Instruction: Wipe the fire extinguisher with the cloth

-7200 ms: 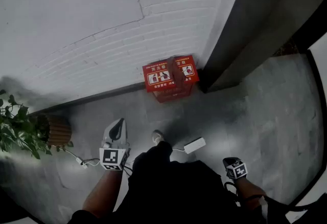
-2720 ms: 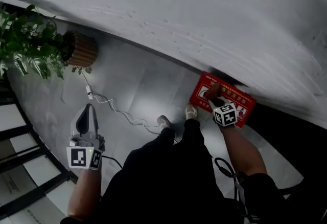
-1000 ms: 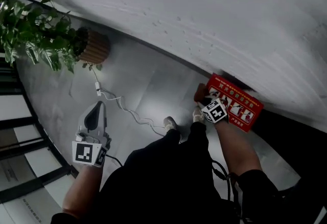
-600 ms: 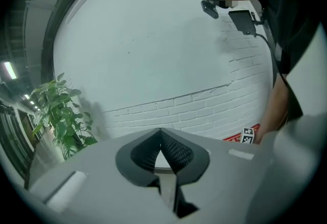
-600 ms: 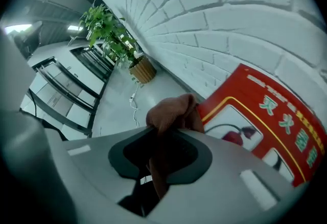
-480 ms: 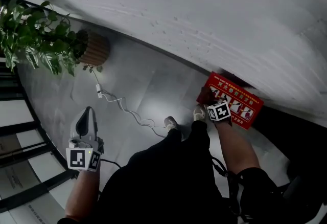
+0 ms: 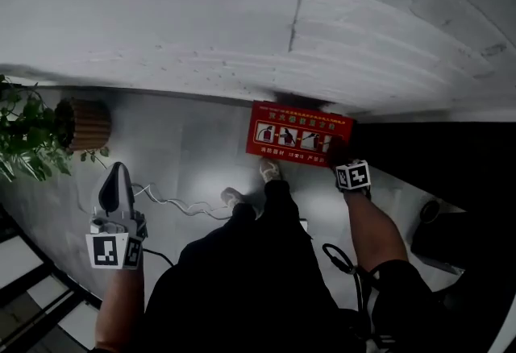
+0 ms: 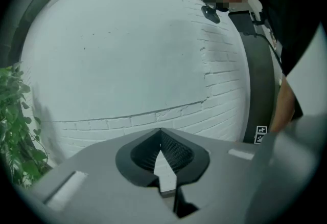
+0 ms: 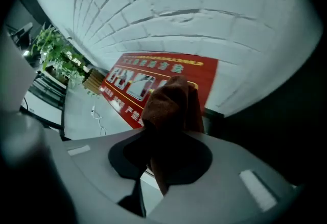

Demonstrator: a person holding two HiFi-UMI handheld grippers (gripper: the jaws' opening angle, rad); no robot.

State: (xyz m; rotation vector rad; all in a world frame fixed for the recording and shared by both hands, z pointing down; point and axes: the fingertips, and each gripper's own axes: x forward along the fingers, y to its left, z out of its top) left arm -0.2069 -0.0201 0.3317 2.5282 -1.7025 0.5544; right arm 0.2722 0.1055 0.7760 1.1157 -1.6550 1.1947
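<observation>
The fire extinguisher box [image 7: 298,132] is red with white pictograms and stands on the floor against the white brick wall. My right gripper [image 7: 348,164] hangs just off the box's lower right corner, pointing steeply down. In the right gripper view it [image 9: 166,138] is shut on a rust-brown cloth [image 9: 171,103], which bunches up out of the jaws in front of the red box [image 9: 153,69]. My left gripper [image 7: 117,174] is far to the left over the grey floor, its jaws meeting at the tips [image 8: 160,131] with nothing between them, facing the wall.
A potted plant [image 7: 24,138] in a wicker pot [image 7: 85,124] stands at the left by the wall. A white cable [image 7: 173,202] lies on the floor near the person's shoes [image 7: 270,170]. A dark recess [image 7: 435,150] and a dark round object [image 7: 430,210] are at the right.
The head view has swung so the box now lies level and central. My right gripper with the cloth has moved from the box's left end to its right end. The left gripper has shifted slightly.
</observation>
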